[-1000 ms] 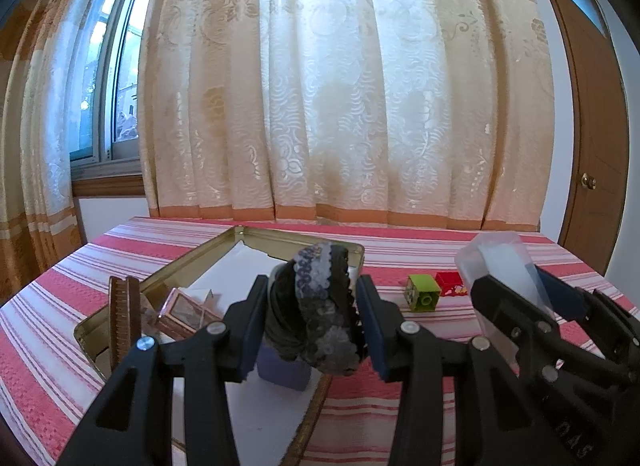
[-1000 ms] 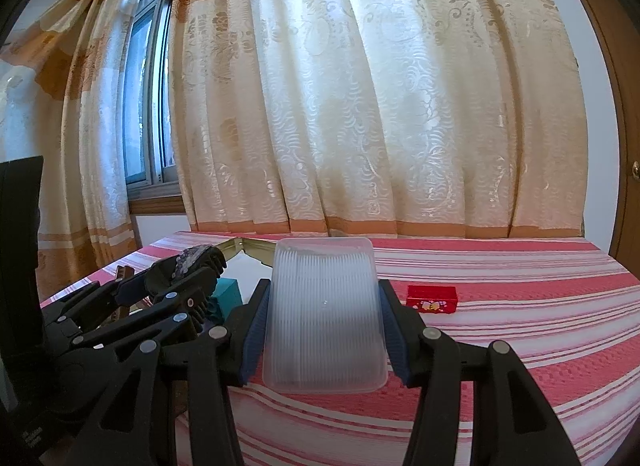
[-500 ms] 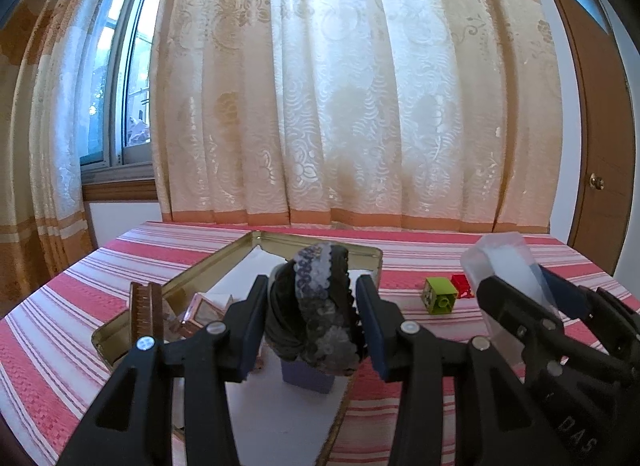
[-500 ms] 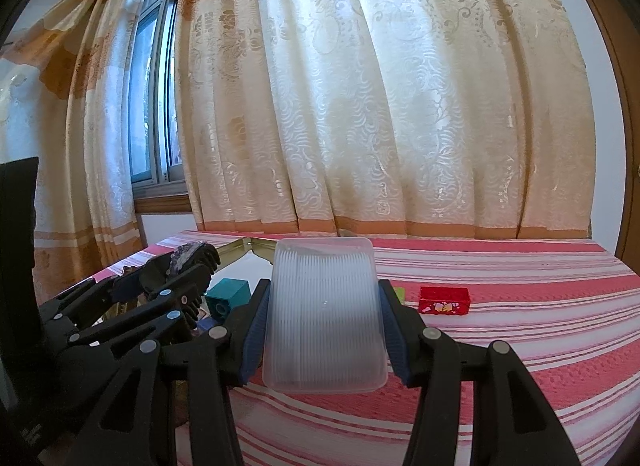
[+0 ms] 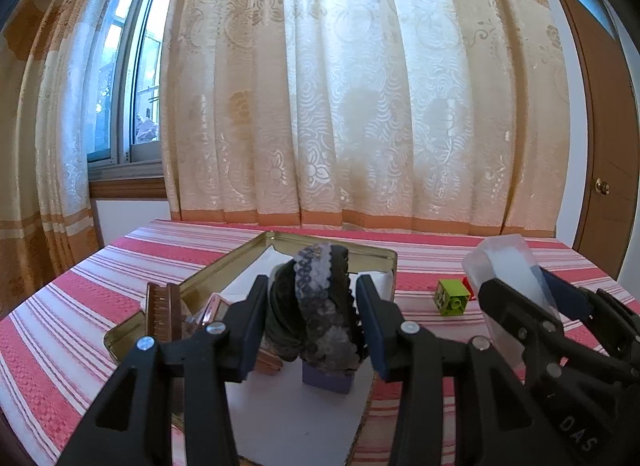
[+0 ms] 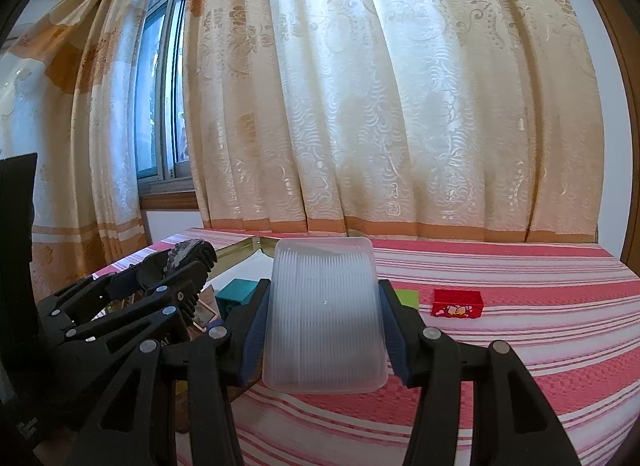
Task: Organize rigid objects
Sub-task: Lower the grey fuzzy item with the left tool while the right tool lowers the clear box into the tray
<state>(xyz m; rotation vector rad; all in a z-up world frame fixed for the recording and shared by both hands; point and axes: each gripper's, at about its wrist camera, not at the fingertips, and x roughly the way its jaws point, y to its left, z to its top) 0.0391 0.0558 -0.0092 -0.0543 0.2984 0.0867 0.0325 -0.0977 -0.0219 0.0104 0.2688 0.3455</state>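
Currently the left gripper (image 5: 310,320), at lower centre of the left wrist view, is pinched on a dark lace-trimmed roll (image 5: 316,306), with both blue pads pressed against its sides. The roll hangs above a gold-rimmed tray (image 5: 224,266) with a white floor. Below the roll, a purple block (image 5: 328,380) stands on the tray floor. A brown comb-like piece (image 5: 162,312) stands upright at the tray's left edge.

The right gripper (image 6: 324,326), at lower centre of the right wrist view, is clamped on a ribbed clear plastic box (image 6: 325,314), held above the red striped tablecloth (image 6: 540,326). A red box (image 6: 457,304) lies on the cloth to the right of centre. A green block (image 5: 452,298) sits on the cloth right of the tray. A teal block (image 6: 236,294) sits in the tray, left of the clear box.
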